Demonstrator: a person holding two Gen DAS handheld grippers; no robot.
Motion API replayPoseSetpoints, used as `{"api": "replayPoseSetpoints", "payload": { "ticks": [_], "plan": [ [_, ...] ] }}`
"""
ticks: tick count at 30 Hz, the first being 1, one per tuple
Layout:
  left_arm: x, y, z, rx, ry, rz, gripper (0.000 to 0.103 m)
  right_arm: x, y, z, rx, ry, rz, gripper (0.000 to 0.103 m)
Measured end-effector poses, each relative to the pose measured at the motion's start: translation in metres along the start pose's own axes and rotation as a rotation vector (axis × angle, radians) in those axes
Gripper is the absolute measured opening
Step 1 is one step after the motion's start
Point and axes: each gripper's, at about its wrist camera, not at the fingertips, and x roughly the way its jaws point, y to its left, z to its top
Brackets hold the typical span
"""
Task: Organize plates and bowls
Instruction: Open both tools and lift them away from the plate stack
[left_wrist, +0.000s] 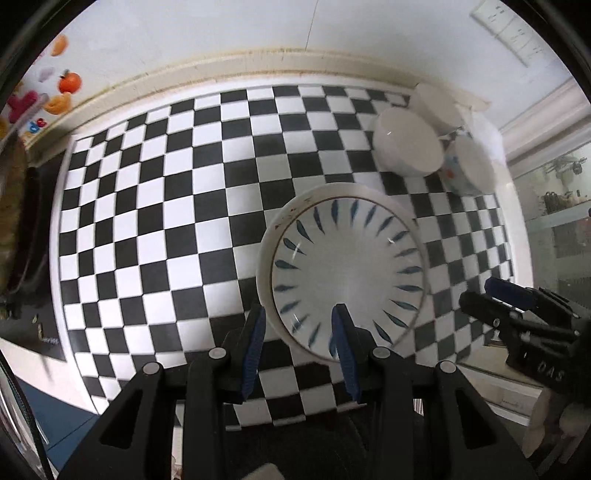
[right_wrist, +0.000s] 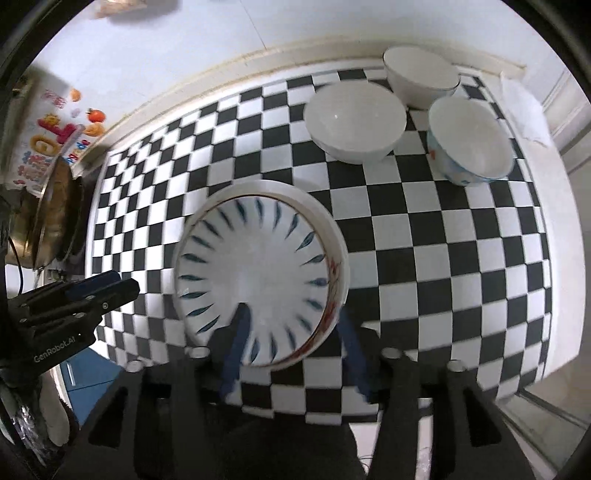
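Lying flat — blue-leaf plate (left_wrist: 347, 273) faces up on checkered cloth (left_wrist: 166, 206).

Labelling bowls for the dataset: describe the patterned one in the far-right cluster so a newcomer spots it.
Start at the black-and-white chequered mat and go to its far right corner, where three bowls cluster. The target is the white ceramic bowl with blue and red motifs on its outside, nearest the mat's right edge. Its two neighbours, the plain white bowls, are undecorated.

left tongs (left_wrist: 301, 350): part-closed, pointing down | right tongs (right_wrist: 291, 350): jaws apart, pointing down
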Motion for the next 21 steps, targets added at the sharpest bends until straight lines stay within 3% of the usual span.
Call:
{"api": "replayPoseSetpoints", "payload": {
  "ticks": [4, 9, 16, 21],
  "plan": [
    [-0.031, -0.006, -0.012, -0.008, -0.021, -0.015, 0.037, -0.035, 0.012, -0.018, -0.011, -0.048, -0.010, 0.075],
    [-0.063, -0.010, -0.024, -0.013, -0.052, -0.029, 0.038, -0.088, 0.026, -0.037, -0.018, -0.130, -0.027, 0.081],
    [-0.104, -0.012, -0.036, -0.018, -0.108, -0.041, 0.038, -0.141, 0.048, -0.049, -0.042, -0.220, -0.043, 0.083],
    [-0.112, -0.013, -0.040, 0.000, -0.111, -0.034, 0.038, -0.157, 0.059, -0.057, -0.056, -0.226, -0.041, 0.083]
  ]
}}
